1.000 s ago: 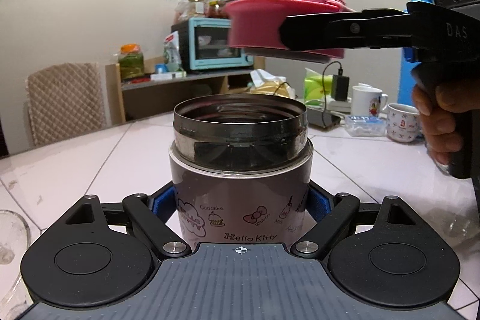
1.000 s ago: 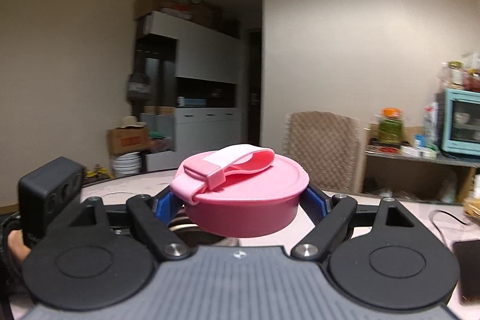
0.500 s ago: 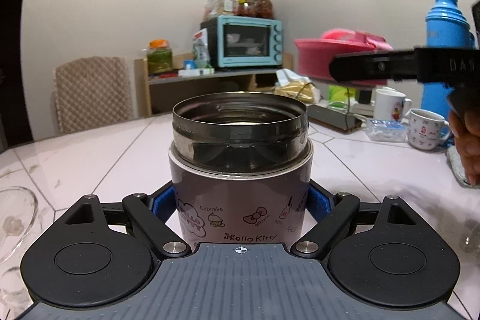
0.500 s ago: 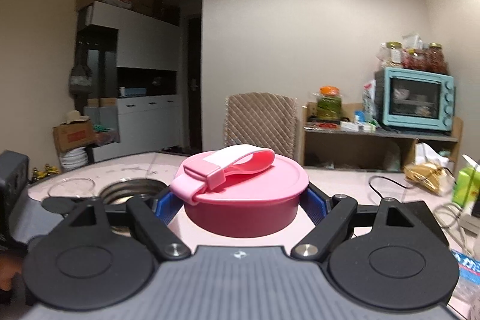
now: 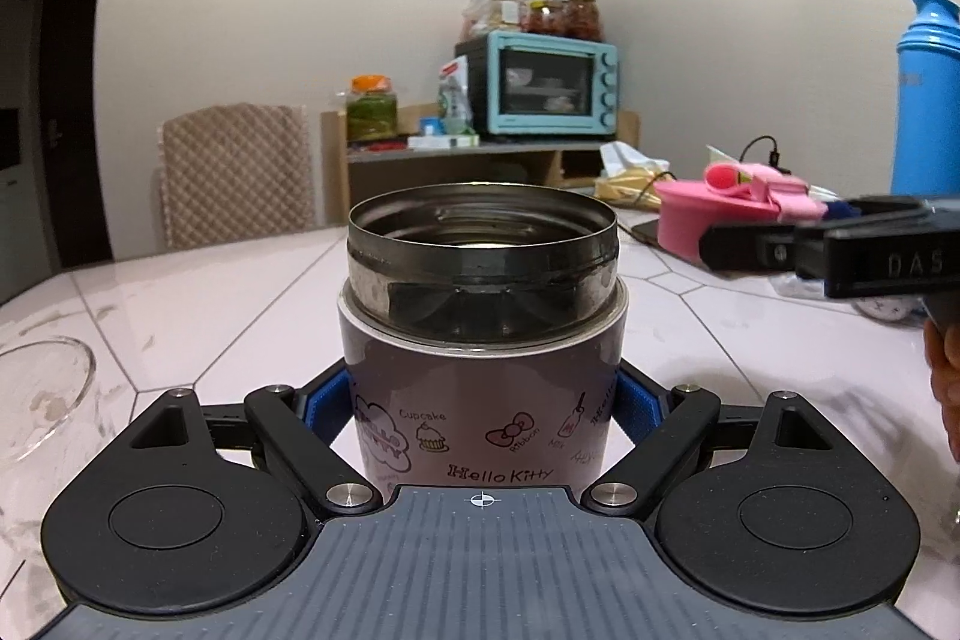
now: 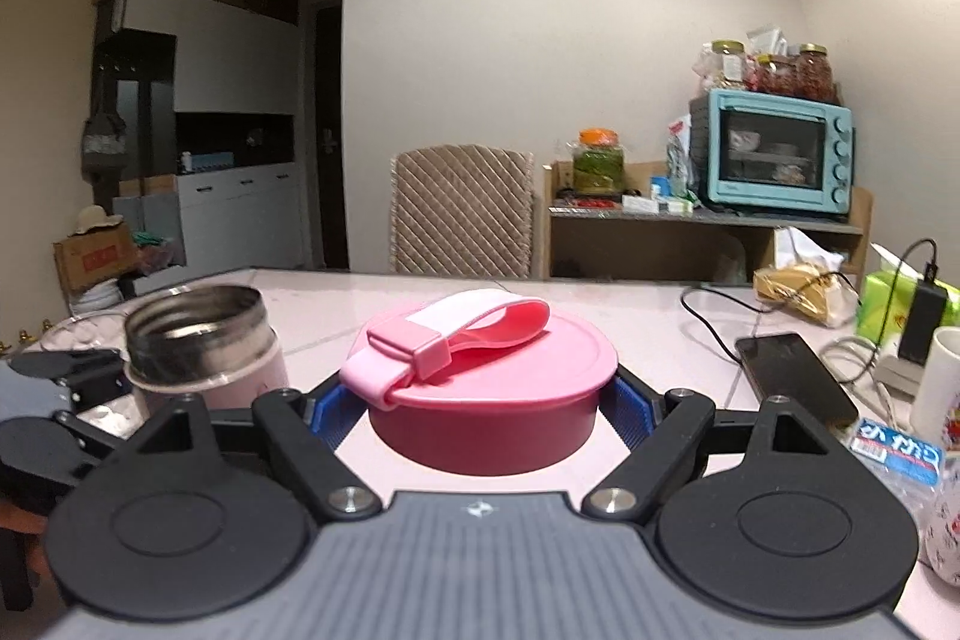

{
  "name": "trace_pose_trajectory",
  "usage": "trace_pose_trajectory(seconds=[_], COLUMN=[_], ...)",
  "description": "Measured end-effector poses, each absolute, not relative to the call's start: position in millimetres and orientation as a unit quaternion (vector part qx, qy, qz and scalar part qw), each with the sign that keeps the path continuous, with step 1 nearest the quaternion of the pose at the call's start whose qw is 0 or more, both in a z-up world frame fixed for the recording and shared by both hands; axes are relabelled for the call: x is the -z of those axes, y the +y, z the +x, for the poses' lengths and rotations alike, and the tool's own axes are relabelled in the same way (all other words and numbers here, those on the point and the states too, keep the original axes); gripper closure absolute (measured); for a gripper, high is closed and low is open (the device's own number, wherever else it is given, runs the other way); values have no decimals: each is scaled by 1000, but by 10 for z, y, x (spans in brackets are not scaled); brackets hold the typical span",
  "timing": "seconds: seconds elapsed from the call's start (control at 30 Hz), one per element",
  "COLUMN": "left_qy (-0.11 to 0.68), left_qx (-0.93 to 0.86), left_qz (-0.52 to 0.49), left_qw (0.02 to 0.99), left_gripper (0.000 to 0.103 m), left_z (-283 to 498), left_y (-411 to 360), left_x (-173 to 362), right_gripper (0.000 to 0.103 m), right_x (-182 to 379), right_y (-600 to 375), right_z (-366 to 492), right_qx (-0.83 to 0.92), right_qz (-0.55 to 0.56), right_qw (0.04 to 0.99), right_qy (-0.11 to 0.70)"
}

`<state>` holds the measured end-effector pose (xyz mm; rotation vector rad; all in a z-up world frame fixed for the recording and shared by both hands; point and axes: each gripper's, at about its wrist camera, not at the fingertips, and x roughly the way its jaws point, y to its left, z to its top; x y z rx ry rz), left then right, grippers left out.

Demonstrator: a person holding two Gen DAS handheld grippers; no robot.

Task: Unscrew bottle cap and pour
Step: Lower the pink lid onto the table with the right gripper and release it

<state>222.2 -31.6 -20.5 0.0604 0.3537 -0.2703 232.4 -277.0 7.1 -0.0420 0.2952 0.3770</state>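
The left gripper (image 5: 480, 400) clamps the body of the open flask (image 5: 482, 340), which stands upright on the bench (image 5: 210, 292). To its right, the right gripper (image 6: 486, 400) is closed on the pink cap (image 6: 489, 388), held low over the bench. A glass bowl (image 5: 42, 400) sits at near left.

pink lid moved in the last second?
Yes. In the left wrist view the pink lid dropped from above the jar rim to roughly rim height, off to its right.
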Motion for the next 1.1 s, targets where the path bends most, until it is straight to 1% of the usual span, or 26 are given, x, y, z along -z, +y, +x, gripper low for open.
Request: trace_pose_trajectory(seconds=[0.3, 0.57, 1.1], left_qy=[177, 179, 195], left_qx=[124, 111, 105], left_qz=[31, 39, 63], left_qw=[976, 977, 973], left_gripper=[13, 12, 9], left_z=[2231, 2225, 2166], left_y=[-356, -416, -479], left_x=[198, 209, 247], right_gripper=[18, 18, 18], right_x=[61, 196, 328], right_y=[-2726, -2716, -2687], right_z=[2277, 2257, 2408], right_qx=[-176, -167, -181], right_qz=[-30, -40, -55], right_qw=[969, 962, 946], right_qy=[173, 212, 262])
